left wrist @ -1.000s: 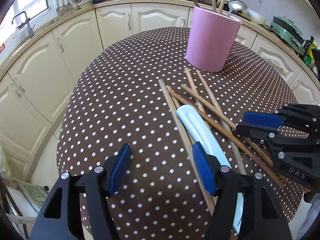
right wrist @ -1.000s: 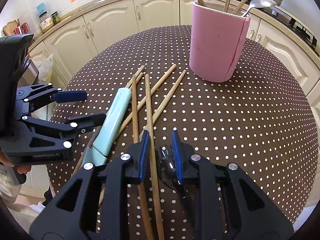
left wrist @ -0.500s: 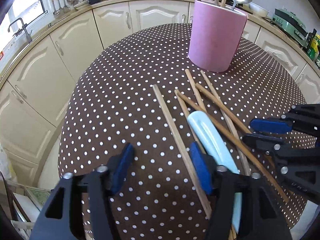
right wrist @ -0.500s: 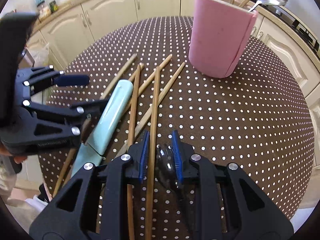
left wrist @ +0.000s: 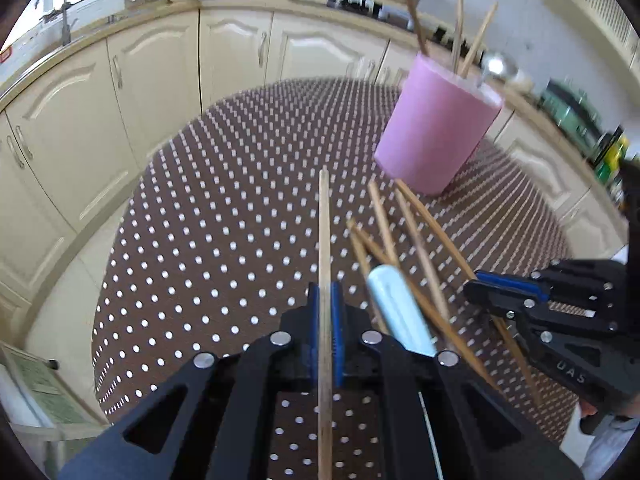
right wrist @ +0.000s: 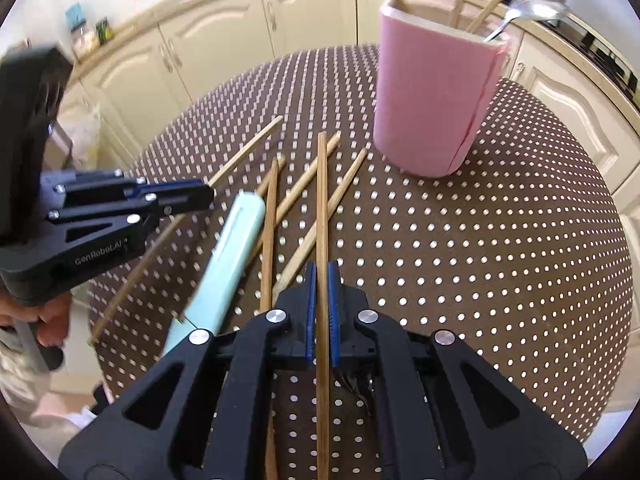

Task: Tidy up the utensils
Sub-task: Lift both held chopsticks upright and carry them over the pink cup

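In the left wrist view, the left gripper at lower centre has its jaws clenched on a pale wooden chopstick pointing up the frame. Right of it lie a mint-green plastic utensil handle and loose brown bamboo chopsticks on the brown polka-dot surface. The pink cylindrical holder stands upper right. In the right wrist view, the right gripper clamps a second wooden chopstick.

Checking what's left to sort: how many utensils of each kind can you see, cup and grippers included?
Chopsticks: 9 (2 gripped, 4 lying on the table, 3 in the cup)
Spoon: 1, in the cup
Pale blue tool: 1
Total: 11
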Motion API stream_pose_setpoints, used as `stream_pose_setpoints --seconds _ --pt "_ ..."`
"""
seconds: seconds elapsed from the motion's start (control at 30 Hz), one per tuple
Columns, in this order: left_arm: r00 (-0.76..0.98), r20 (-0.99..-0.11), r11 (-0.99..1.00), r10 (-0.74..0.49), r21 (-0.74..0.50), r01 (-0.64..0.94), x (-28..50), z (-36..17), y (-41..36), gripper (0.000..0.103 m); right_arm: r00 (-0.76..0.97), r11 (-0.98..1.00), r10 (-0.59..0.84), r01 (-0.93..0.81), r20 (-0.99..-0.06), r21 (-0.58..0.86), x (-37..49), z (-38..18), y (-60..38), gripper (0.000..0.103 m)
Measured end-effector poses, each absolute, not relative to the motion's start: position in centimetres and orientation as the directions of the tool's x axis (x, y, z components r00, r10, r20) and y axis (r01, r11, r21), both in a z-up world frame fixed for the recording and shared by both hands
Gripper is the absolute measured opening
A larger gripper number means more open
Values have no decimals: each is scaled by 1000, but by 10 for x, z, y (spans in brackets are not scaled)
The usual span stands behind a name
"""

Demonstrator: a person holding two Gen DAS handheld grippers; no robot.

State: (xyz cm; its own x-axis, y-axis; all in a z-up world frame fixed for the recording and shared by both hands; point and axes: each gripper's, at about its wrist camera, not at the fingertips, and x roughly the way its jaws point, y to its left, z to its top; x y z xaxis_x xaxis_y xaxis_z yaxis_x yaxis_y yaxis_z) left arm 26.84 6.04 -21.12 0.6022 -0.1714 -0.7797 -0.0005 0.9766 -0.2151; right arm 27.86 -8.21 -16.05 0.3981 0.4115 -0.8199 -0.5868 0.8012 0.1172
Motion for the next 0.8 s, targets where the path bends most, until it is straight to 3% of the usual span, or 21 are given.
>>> stream_pose_setpoints --seconds 0.37,0.47,0.8 --pt "823 -462 925 -330 -332 185 229 -142 46 6 561 791 586 -553 -585 261 264 -104 -133 6" --pt "866 -348 915 -358 -317 251 223 -123 34 6 608 785 612 -544 -505 296 260 -88 -143 6" --pt "924 -118 910 -364 -257 326 244 -72 -4 6 744 787 608 -519 -276 334 275 -45 -168 6"
